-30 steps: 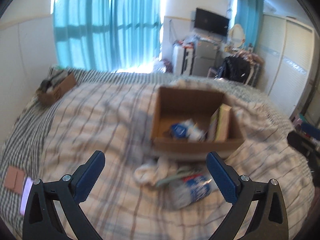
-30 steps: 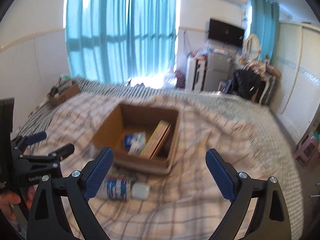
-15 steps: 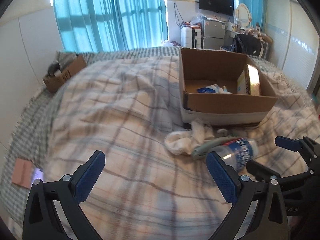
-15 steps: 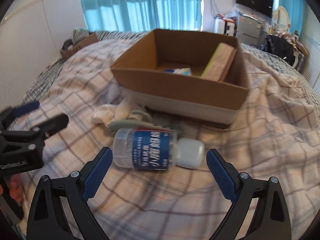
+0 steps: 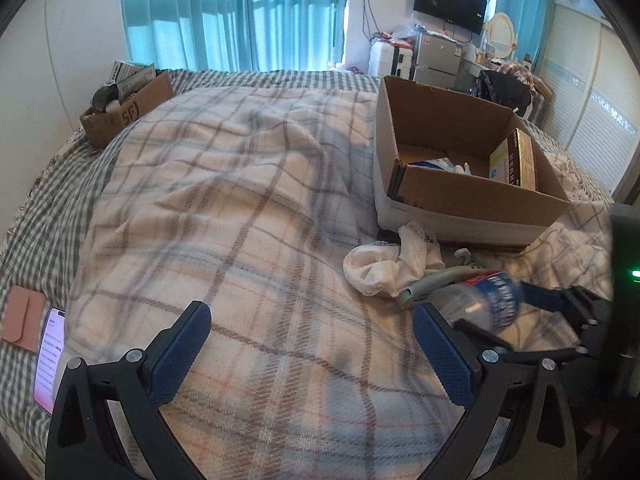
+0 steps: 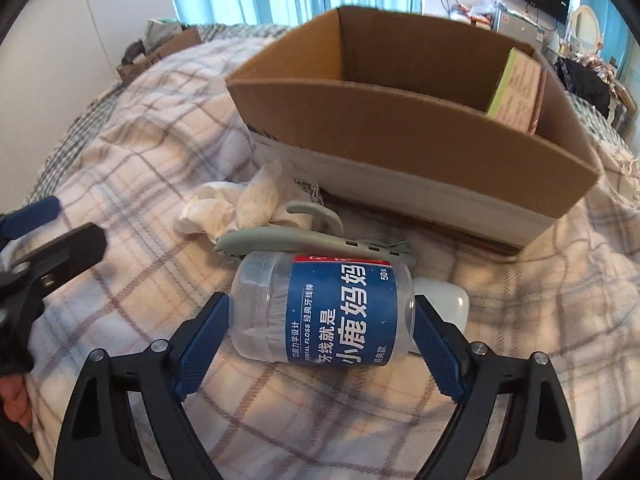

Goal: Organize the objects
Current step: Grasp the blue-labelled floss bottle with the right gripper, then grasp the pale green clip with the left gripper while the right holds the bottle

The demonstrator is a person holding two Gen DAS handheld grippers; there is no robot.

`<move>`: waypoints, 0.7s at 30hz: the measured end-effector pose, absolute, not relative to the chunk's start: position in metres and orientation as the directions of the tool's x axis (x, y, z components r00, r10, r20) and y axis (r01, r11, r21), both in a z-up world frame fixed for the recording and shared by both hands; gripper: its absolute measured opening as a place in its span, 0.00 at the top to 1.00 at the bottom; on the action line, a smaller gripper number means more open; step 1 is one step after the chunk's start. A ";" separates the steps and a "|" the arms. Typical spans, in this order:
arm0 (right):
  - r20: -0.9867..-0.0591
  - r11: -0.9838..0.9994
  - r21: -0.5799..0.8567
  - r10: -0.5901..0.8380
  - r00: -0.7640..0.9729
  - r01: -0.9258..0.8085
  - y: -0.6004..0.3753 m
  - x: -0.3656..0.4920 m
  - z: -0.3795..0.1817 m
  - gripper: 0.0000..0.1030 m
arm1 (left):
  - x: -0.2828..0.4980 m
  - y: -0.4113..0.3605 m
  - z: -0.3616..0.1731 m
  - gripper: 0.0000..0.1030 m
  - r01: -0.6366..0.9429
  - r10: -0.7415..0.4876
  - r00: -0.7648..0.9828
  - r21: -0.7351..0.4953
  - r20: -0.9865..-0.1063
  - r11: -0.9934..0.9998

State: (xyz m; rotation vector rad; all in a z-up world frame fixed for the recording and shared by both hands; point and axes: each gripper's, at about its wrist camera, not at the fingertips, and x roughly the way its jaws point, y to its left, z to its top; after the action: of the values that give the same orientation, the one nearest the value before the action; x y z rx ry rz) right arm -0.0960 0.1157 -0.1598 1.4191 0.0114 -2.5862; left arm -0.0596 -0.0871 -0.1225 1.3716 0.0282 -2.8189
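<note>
A clear dental floss jar (image 6: 324, 312) with a blue label and a white cap lies on its side on the plaid blanket. My right gripper (image 6: 320, 304) straddles it end to end. Its jaws are closing, and the blue pads (image 6: 200, 340) stand right at the jar's ends without a visible squeeze. Behind the jar lie a grey-green plastic hanger (image 6: 280, 236) and a crumpled white sock (image 6: 236, 204). The open cardboard box (image 6: 400, 128) stands just beyond, with a book (image 6: 516, 92) upright inside. My left gripper (image 5: 310, 316) hovers open over bare blanket, left of the jar (image 5: 484, 300).
A smaller cardboard box (image 5: 124, 112) of oddments sits at the bed's far left corner. A lit phone (image 5: 50, 356) and a pink wallet (image 5: 22, 320) lie at the left edge. Curtains, a wardrobe and cluttered furniture stand beyond the bed.
Both grippers have sunk toward the bed. The right one came down and forward until the jar lies between its jaws, which have narrowed a little. The left one stays open.
</note>
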 end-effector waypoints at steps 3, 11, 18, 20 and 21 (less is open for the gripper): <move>-0.794 -0.981 0.106 -0.182 -0.581 0.162 0.130 -0.076 -0.136 0.14 | -0.060 -0.083 -0.121 0.00 0.017 -0.013 -0.614 0.003 -0.789 -1.000; -0.720 -0.998 0.065 -0.059 -0.691 0.017 0.199 -0.051 -0.076 0.14 | -0.075 -0.025 -0.125 0.03 -0.104 0.034 -0.619 0.040 -0.785 -0.994; -0.746 -0.987 0.147 -0.069 -0.663 -0.063 0.241 -0.047 -0.096 0.14 | -0.109 0.026 -0.158 0.25 -0.279 0.113 -0.519 0.043 -0.847 -0.959; -0.755 -0.984 0.164 -0.076 -0.651 -0.076 0.244 -0.048 -0.103 0.14 | -0.107 0.033 -0.170 0.28 -0.303 0.146 -0.451 -0.003 -0.880 -0.953; -0.756 -0.983 0.170 -0.080 -0.649 -0.076 0.246 -0.046 -0.104 0.14 | -0.106 0.034 -0.175 0.36 -0.301 0.156 -0.420 -0.025 -0.894 -0.953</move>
State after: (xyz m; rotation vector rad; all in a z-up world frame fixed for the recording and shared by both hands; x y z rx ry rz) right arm -0.0463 0.2458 -0.1037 1.3144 -0.2933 -2.8358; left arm -0.1059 0.0338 -0.1746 1.7966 -0.2403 -2.8936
